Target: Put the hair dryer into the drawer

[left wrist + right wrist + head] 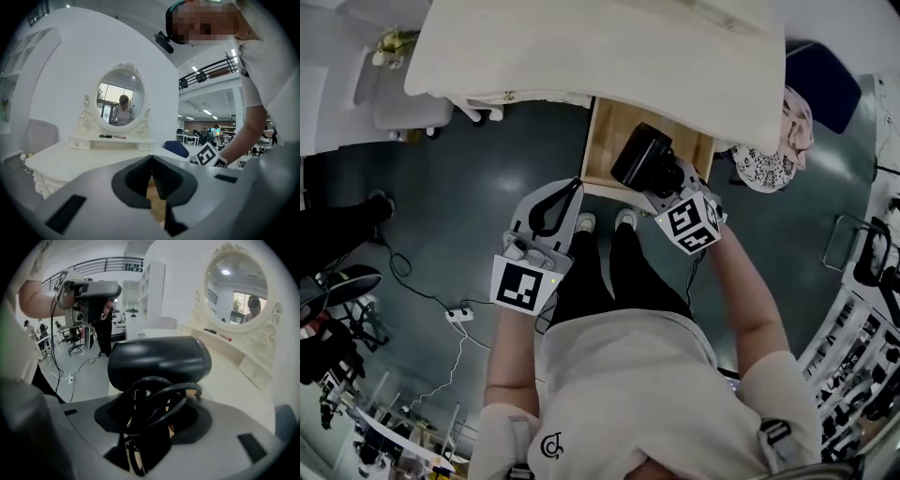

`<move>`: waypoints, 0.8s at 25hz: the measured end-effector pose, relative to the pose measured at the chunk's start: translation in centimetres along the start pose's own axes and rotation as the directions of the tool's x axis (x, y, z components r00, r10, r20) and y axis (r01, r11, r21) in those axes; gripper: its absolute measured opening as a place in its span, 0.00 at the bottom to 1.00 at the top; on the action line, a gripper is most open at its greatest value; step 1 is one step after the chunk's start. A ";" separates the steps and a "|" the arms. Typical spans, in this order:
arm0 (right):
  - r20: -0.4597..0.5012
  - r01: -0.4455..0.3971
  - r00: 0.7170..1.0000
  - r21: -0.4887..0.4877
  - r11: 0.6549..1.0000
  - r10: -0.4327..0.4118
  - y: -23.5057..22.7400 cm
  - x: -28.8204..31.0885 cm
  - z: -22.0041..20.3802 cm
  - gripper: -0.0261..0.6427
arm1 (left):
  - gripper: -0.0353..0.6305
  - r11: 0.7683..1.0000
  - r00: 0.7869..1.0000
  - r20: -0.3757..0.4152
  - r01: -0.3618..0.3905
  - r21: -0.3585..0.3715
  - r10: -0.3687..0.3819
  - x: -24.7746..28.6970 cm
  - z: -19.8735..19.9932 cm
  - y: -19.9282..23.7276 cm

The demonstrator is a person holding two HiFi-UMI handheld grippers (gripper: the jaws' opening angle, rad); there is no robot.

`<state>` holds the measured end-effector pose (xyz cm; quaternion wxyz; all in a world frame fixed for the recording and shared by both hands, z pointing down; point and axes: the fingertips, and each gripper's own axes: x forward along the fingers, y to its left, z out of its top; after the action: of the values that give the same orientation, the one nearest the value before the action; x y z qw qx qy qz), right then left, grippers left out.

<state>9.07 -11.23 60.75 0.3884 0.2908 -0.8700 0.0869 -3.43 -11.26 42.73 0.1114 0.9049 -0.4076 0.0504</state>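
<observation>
Black hair dryer [642, 157] is clamped in the right gripper [664, 185]; we see its jaws closed on the handle, with the black cord [164, 397] looped round the handle between them; the barrel lies crosswise beyond the jaw tips. In the head view the dryer shows over the open wooden drawer [602, 131], under the front edge of the white table [609, 56]; we cannot tell whether it touches the drawer's bottom. Left gripper [574, 190] hangs just left of the drawer, apart from it; its jaws meet at the tips with nothing between them. An oval mirror [121, 101] stands at the back of the table; the person's shoes [585, 223] are just in front of the drawer on the dark floor [469, 216].
</observation>
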 end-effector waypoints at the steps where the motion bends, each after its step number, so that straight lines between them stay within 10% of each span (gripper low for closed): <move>1: -0.022 -0.015 1.000 -0.023 1.000 0.014 0.1 0.9 -0.4 0.40 | 0.07 1.000 1.000 -0.004 -0.010 -0.006 0.010 0.0 -0.4 0.4; 20: -0.365 -0.136 0.919 0.060 0.989 0.148 0.3 13.0 -7.6 0.41 | 0.07 0.993 0.995 -0.058 -0.091 -0.079 0.086 -1.0 -5.2 4.1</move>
<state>6.79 -13.87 75.35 0.5326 0.2121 -0.7988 0.1824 -7.16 -11.94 48.27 0.1572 0.8789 -0.4459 0.0634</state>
